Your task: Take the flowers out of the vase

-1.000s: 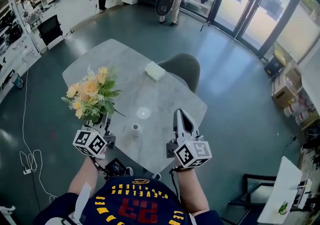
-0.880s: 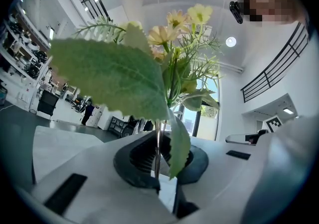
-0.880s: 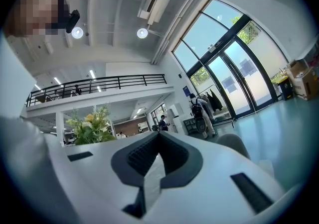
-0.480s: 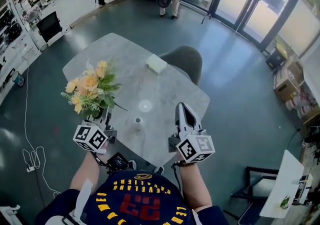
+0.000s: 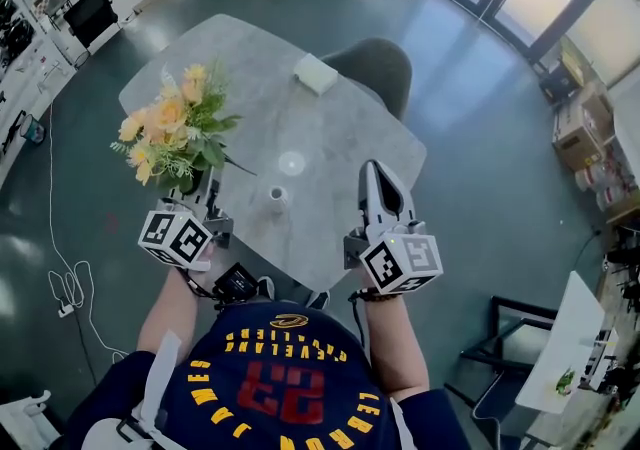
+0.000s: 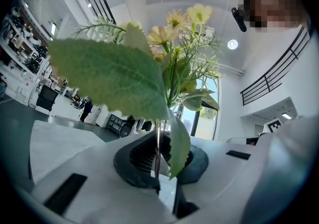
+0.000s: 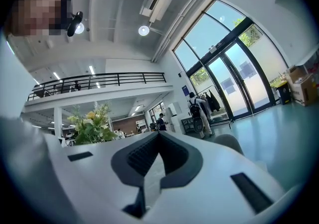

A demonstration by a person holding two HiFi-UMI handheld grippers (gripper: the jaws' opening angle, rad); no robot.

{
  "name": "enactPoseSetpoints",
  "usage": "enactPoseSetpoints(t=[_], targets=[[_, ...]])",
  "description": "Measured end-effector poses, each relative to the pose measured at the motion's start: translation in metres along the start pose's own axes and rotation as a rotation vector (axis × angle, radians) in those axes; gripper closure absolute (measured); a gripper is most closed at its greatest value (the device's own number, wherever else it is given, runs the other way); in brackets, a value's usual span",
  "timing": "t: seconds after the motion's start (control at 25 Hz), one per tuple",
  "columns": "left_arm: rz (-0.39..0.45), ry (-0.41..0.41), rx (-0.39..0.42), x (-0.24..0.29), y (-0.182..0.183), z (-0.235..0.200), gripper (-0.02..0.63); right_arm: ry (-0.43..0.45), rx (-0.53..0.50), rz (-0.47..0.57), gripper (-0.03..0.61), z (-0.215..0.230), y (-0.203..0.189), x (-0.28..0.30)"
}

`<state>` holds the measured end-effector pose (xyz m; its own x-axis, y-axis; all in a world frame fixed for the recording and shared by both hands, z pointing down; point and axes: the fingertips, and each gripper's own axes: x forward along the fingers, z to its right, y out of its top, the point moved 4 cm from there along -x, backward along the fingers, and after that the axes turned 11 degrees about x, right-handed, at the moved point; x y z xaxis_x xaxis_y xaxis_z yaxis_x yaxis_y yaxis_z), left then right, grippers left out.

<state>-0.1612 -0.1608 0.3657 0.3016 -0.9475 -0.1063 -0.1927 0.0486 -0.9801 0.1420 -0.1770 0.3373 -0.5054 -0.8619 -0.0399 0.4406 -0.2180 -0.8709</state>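
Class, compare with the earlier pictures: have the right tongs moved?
No. The right tongs sit just as far right of the small white vase as before.

Counter (image 5: 230, 68): grey marbled top, set corner-on.
Far right edge: white block (image 5: 315, 73), lying flat.
Middle: pale round disc (image 5: 291, 163).
Near side: small white vase (image 5: 276, 199), upright, just beside the disc.

Only readable stuff is on the person's dark shirt (image 5: 280, 388), upside down from the head view: a red 23, plus "JAMES" and "CAVALIERS" in yellow letters.
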Motion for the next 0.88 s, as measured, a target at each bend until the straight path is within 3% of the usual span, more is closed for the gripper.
enactPoseSetpoints(t=[0.64, 0.88], targets=[[-0.001, -0.01, -0.008, -0.001, 0.001, 0.003, 0.592, -0.001, 0.016, 0.002, 0.572, 0.0, 0.0, -0.004], [0.04, -0.029, 0.009, 0.02, 0.019, 0.003, 0.592, 0.021, -0.007, 0.036, 0.572, -0.001, 0.023, 0.008]])
